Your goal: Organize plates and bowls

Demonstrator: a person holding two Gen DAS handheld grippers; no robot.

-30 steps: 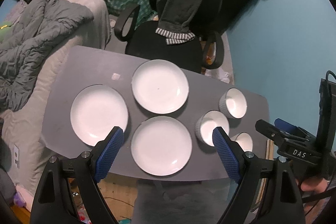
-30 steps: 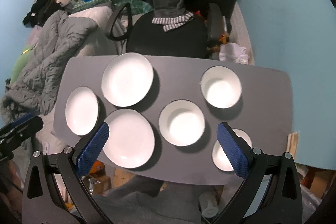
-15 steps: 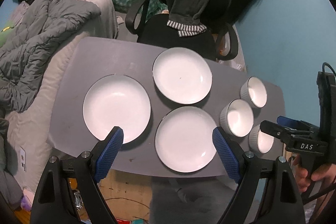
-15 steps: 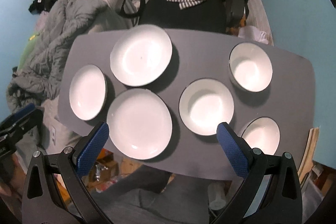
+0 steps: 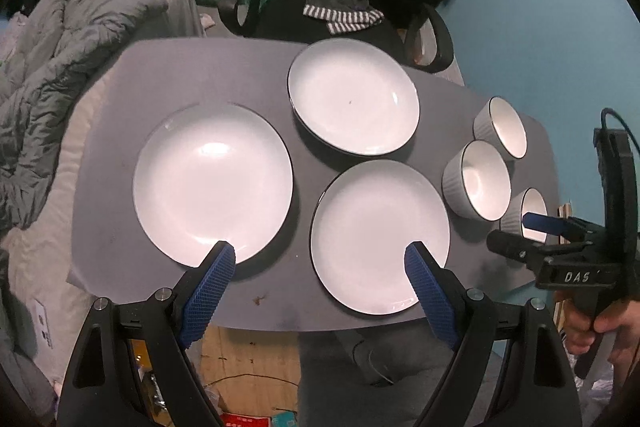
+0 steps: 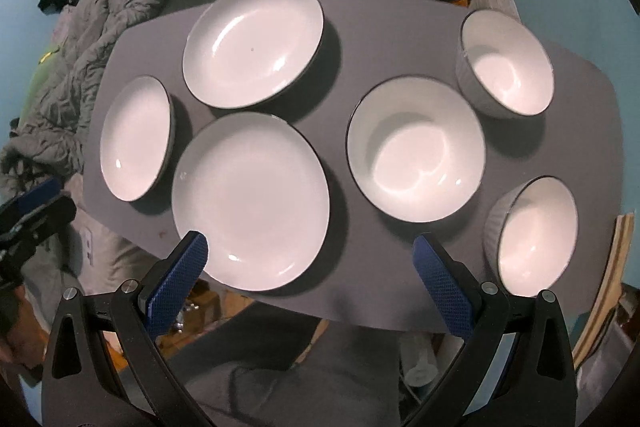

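Blue mesh pads line the fingers of the left gripper (image 5: 318,259), which are spread wide apart and hold nothing; they sit at the bottom of the left wrist view, over the near edge of the grey table (image 5: 192,75). One pad overlaps the lower rim of the left plate (image 5: 212,179), the other the lower right rim of the near plate (image 5: 380,235). A third plate, the far plate (image 5: 354,97), lies above them at centre frame. All three are white, dark-rimmed and apart from one another.

In the right wrist view the right gripper (image 6: 308,255) is likewise wide open and empty – its pads frame the bottom of the picture, the left one just over the near plate's lower edge. Right of centre sits the middle bowl (image 6: 416,153); the far bowl (image 6: 508,63) is at upper right and the near bowl (image 6: 532,235) at lower right, close to the table's edge. The bowls are white inside, ribbed outside, each standing alone and upright.

Further out: a hand (image 5: 612,331) at the lower right of the left wrist view grips the right gripper's black handle. Beyond the table stands a black chair (image 5: 360,7) draped with dark clothing, a grey duvet (image 5: 60,67) fills the left side, and a blue wall (image 5: 540,7) the right.
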